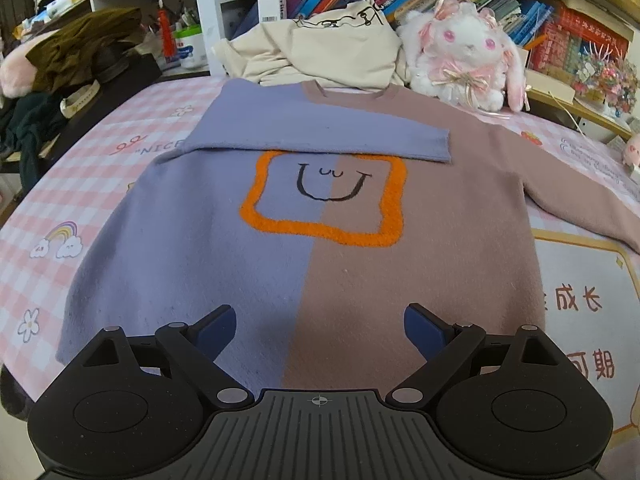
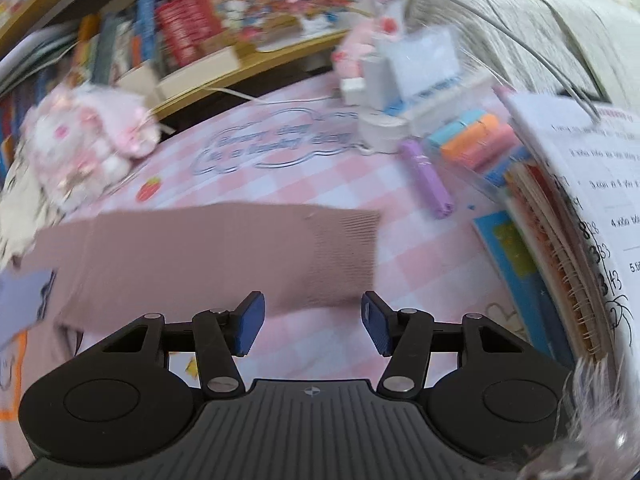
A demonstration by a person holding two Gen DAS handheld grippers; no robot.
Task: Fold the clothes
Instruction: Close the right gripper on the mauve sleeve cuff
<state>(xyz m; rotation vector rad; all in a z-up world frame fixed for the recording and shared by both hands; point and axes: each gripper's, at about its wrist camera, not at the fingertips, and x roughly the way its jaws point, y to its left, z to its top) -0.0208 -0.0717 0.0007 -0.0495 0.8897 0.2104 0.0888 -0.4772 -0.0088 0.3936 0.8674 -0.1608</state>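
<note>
A two-tone sweater (image 1: 320,240), lavender on the left and mauve on the right with an orange smiley square, lies flat on the pink checked table cover. Its lavender sleeve (image 1: 320,132) is folded across the chest. Its mauve sleeve (image 1: 580,204) stretches out to the right, and in the right wrist view (image 2: 208,256) it ends in a ribbed cuff. My left gripper (image 1: 318,330) is open and empty above the sweater's hem. My right gripper (image 2: 312,330) is open and empty just in front of the mauve sleeve's cuff.
A cream garment (image 1: 328,48) and a white plush rabbit (image 1: 464,48) sit behind the collar. Dark clothes (image 1: 76,48) pile at the left. Notebooks and papers (image 2: 560,216), a purple pen (image 2: 428,178) and a white lamp base (image 2: 384,130) crowd the right. Bookshelves stand behind.
</note>
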